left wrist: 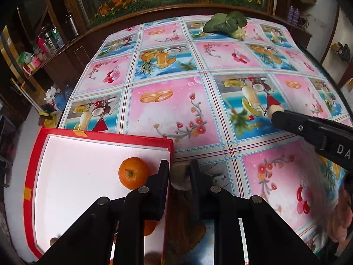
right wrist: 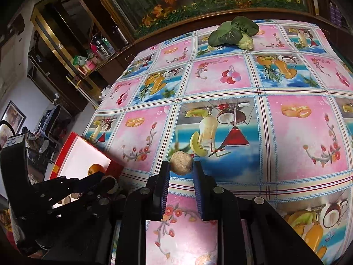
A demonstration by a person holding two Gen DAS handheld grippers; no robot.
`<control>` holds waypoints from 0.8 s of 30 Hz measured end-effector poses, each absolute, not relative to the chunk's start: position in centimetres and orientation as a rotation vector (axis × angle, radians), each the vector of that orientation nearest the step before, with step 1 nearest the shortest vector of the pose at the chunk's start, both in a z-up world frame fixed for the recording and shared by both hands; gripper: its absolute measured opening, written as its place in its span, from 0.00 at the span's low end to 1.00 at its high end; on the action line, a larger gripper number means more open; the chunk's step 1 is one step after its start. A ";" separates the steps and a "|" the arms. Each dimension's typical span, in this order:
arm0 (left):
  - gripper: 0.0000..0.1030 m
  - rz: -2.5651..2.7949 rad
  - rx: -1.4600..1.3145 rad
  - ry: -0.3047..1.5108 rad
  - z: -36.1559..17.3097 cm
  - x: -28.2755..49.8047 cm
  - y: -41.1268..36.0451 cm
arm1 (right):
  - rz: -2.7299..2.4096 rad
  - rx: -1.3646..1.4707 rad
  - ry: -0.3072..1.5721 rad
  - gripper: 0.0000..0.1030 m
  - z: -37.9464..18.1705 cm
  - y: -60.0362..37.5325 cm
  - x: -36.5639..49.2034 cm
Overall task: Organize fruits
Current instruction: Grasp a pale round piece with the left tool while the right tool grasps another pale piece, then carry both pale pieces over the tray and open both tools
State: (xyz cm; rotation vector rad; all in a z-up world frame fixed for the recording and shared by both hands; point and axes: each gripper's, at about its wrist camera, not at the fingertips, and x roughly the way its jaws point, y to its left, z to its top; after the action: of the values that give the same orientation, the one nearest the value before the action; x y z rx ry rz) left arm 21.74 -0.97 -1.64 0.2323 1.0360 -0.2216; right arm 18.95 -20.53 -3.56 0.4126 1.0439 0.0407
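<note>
A red-rimmed white box point(left wrist: 30, 176) lies at the table's near left; it also shows in the right wrist view point(right wrist: 66, 152). An orange point(left wrist: 133, 172) sits in it, and a second orange point(left wrist: 150, 227) is partly hidden under my left gripper's fingers. My left gripper point(left wrist: 179, 172) is shut on a brownish fruit point(left wrist: 179, 183) at the box's right edge. My right gripper point(right wrist: 181, 166) is shut on a small tan round fruit point(right wrist: 182, 162) held above the table; it shows in the left wrist view point(left wrist: 274, 110) at the right gripper's tip.
A green leafy vegetable point(left wrist: 227, 24) lies at the far edge of the table, also in the right wrist view point(right wrist: 233, 33). A patterned cloth point(left wrist: 176, 101) covers the table. A wooden cabinet and shelves with bottles point(left wrist: 48, 39) stand behind and to the left.
</note>
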 end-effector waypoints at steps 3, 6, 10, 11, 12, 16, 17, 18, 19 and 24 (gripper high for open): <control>0.15 -0.220 0.274 0.971 -0.2 20.2 -1.2 | 0.043 0.407 1.044 0.21 -3.6 -20.3 18.9; 0.05 -0.225 0.293 0.938 0.8 18.3 -1.4 | 0.038 0.407 1.042 0.21 -3.5 -20.4 18.9; 0.04 -0.270 0.265 0.924 1.4 16.4 -1.4 | 0.044 0.404 1.041 0.21 -3.5 -20.4 18.9; 0.07 -0.285 0.259 0.926 1.4 16.3 -1.4 | 0.047 0.402 1.041 0.21 -3.5 -20.3 18.9; 0.11 -0.299 0.262 0.933 1.3 16.3 -1.7 | 0.049 0.399 1.041 0.21 -3.5 -20.2 18.9; 0.56 -0.292 0.292 0.929 0.7 17.1 -2.7 | 0.052 0.399 1.039 0.21 -3.5 -20.2 18.9; 0.51 -0.297 0.303 0.952 0.3 17.4 -3.2 | 0.052 0.400 1.037 0.21 -3.5 -20.2 18.9; 0.48 -0.293 0.316 0.972 -0.2 17.7 -3.6 | 0.050 0.402 1.036 0.21 -3.5 -20.3 18.9; 0.40 -0.289 0.328 0.990 -0.7 18.1 -4.0 | 0.049 0.403 1.036 0.21 -3.5 -20.3 18.8; 0.26 -0.271 0.344 1.070 -3.3 20.1 -4.9 | 0.048 0.410 1.034 0.21 -3.5 -20.4 18.8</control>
State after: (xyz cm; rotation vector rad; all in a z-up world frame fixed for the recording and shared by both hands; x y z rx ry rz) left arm 20.07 -4.93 -3.28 0.3437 1.0698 -0.2707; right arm 18.75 -20.44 -3.48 0.4099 1.0344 0.0480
